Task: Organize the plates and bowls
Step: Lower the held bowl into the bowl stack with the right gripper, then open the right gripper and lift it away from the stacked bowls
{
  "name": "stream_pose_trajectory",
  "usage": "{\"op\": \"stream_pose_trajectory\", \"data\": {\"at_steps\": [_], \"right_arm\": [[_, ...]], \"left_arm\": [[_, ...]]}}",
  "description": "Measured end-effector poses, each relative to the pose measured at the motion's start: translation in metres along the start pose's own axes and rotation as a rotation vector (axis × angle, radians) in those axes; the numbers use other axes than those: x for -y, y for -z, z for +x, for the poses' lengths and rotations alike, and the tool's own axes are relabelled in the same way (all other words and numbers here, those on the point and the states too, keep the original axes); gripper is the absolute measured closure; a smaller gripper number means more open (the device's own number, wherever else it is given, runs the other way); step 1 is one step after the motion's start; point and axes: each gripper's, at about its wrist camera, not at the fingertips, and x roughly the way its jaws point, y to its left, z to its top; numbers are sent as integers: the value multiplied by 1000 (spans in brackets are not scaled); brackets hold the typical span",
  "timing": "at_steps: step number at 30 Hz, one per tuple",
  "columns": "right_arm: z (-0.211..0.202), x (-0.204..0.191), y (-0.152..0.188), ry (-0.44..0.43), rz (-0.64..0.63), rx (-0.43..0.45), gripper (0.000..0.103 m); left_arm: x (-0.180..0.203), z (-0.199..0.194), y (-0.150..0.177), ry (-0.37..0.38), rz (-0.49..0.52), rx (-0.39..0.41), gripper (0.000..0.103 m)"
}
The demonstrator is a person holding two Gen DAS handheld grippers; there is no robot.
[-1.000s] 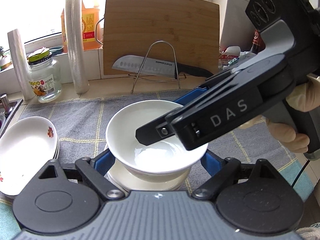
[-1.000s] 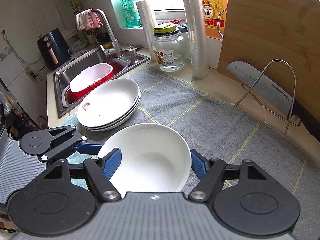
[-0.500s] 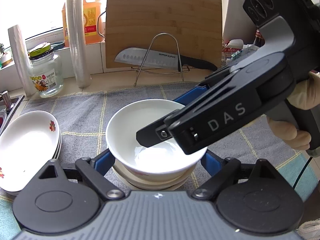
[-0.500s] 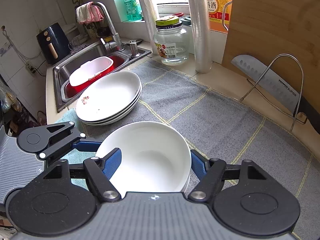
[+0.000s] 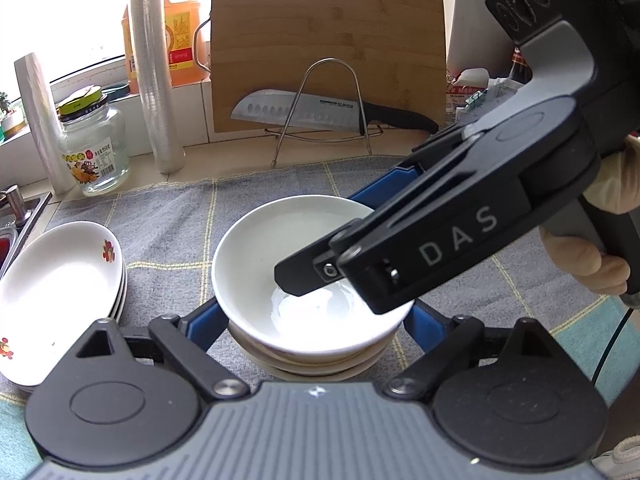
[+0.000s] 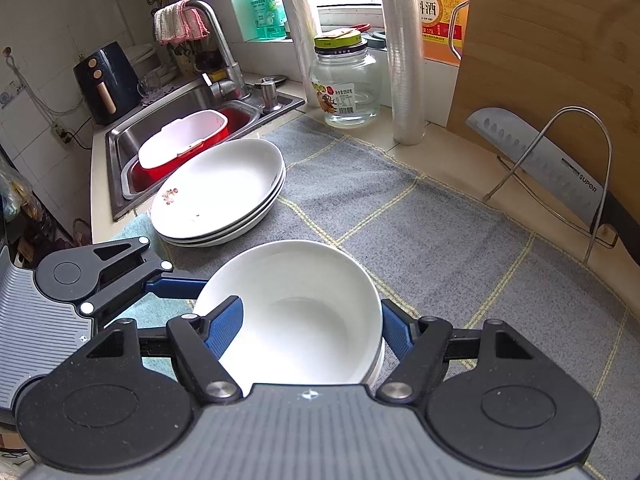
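Right claw (image 6: 312, 328) grips the white bowl (image 6: 296, 312), one finger inside the rim, seated on the bowl stack (image 5: 316, 360) beside the plates (image 6: 220, 196). Left claw (image 5: 316, 320) straddles it, open. Release only once seated level.

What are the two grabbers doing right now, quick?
Left gripper: jaws straddle the bowl stack; grip cannot be told.
Right gripper: jaws span the top bowl; grip cannot be told.

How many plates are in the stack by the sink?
3 by the rim edges in the right wrist view: the flower-printed top plate and two rims beneath it. More could be hidden underneath.
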Motion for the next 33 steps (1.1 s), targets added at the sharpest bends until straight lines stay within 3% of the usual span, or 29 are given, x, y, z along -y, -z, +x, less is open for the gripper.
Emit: {"op": "stream_pose_trajectory", "data": {"at_steps": [7,15,23,33], "right_arm": [[-1,0,2,6,-3,0,24],[-6,1,6,12,2,12,7],[-18,3,13,39,12,48,3],[-49,-6,39,58,11,108,0]], "left_arm": [[-2,1,1,4,-3,4,7],[0,-5,2,4,13,20,7],[-9,-23,5,52,11,31,3],[-34,-16,29,101,71,-60,3]]}}
